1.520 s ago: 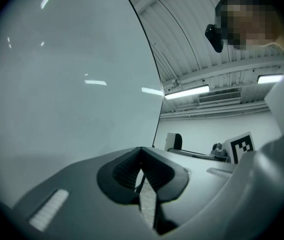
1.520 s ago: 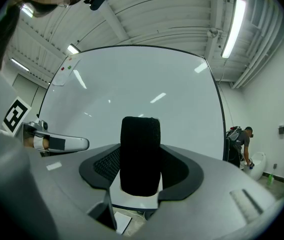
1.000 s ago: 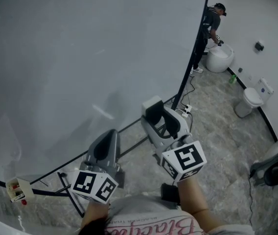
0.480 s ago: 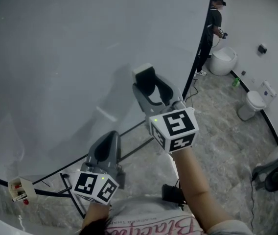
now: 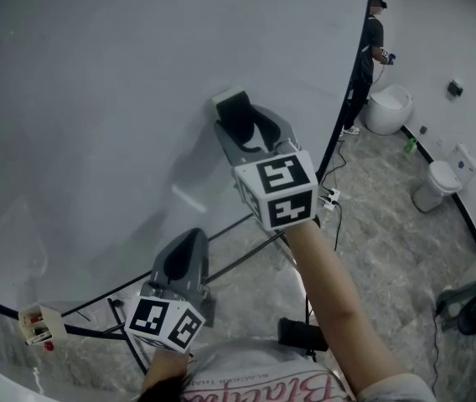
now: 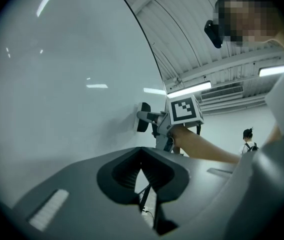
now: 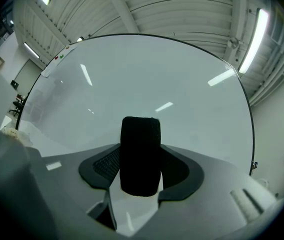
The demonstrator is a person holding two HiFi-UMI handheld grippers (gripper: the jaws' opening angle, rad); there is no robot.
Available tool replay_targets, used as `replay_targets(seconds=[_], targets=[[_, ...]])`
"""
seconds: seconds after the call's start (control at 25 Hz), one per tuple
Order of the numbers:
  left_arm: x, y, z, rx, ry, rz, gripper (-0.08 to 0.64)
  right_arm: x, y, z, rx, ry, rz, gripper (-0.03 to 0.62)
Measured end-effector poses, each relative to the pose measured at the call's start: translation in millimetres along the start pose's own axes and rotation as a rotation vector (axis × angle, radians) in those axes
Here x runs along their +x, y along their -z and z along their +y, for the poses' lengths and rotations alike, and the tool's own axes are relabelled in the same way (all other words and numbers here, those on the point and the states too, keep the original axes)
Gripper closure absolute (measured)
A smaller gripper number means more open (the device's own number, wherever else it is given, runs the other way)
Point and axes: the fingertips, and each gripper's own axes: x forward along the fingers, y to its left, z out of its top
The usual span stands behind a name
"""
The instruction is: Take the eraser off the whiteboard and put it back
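Note:
My right gripper (image 5: 238, 117) is raised against the large whiteboard (image 5: 95, 99) and is shut on the eraser (image 5: 236, 111), a black block with a pale face. In the right gripper view the eraser (image 7: 140, 144) stands upright between the jaws with the whiteboard (image 7: 157, 74) filling the view behind it. From the left gripper view the eraser (image 6: 143, 124) sits right at the board's surface; contact is unclear. My left gripper (image 5: 188, 245) hangs lower, near the board's bottom edge, with jaws shut and empty (image 6: 143, 171).
The board's black stand bars (image 5: 230, 224) run below it. A small white holder (image 5: 35, 325) with red items hangs at the lower left. A person (image 5: 376, 40) stands by toilets (image 5: 389, 107) at the far right. A cable and power strip (image 5: 332, 198) lie on the floor.
My right gripper has risen and moved left toward the whiteboard with the eraser in it. The left gripper has hardly moved.

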Motion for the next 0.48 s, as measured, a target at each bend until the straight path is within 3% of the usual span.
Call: replay_targets(seconds=[0.48], targets=[[9.1, -1.2, -8.1, 0.008, 0.024, 0.001, 0.56, 3.7, -3.2, -2.9, -0.004, -0.052, 0.0, 0.356]])
